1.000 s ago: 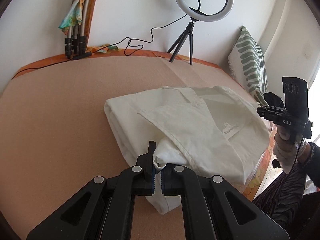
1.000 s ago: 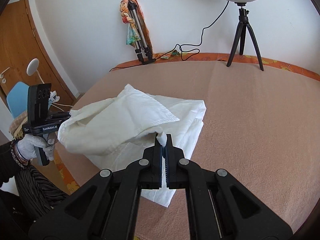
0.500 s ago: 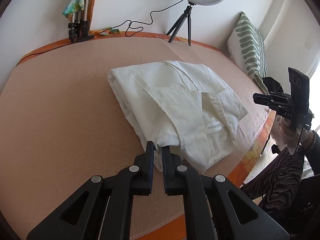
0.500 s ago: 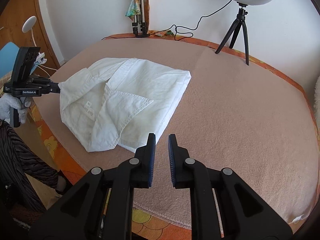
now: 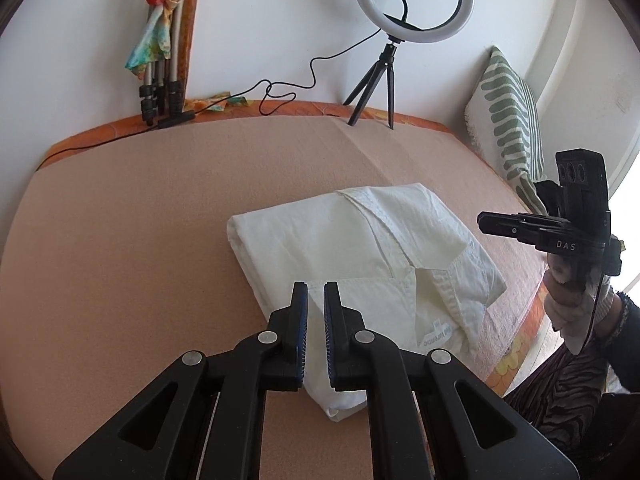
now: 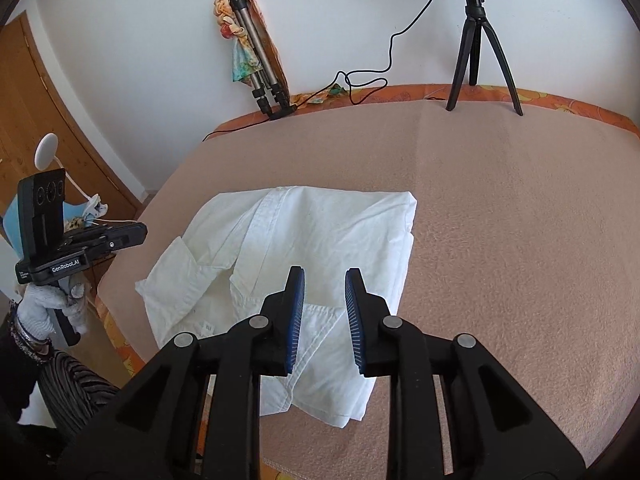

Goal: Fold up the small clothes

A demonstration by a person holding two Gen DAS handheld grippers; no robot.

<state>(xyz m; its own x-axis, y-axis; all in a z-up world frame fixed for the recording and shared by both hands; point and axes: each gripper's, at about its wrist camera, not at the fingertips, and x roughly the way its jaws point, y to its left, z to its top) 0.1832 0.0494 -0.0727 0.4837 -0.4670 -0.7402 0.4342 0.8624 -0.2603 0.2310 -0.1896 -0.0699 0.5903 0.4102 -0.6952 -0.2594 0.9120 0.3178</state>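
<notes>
A white shirt point(image 5: 360, 264) lies folded on the pink-brown blanket, collar and label showing near the front edge; it also shows in the right wrist view point(image 6: 320, 248). My left gripper point(image 5: 315, 300) is open with a narrow gap, empty, just above the shirt's near corner. My right gripper point(image 6: 323, 296) is open wider, empty, above the shirt's near edge. Each gripper shows in the other's view: the right one point(image 5: 492, 222) at the far right, the left one point(image 6: 132, 236) at the far left.
A ring light on a black tripod point(image 5: 384, 80) stands at the back of the bed point(image 5: 120, 240). Folded tripods with a colourful scarf point(image 5: 160, 60) lean on the wall. A green striped pillow point(image 5: 508, 120) is at the right. A wooden door point(image 6: 52, 140) is left.
Both grippers let go of the shirt, which now lies folded flat. They drew back, then moved in over its near edge. The right jaws have opened wider.
</notes>
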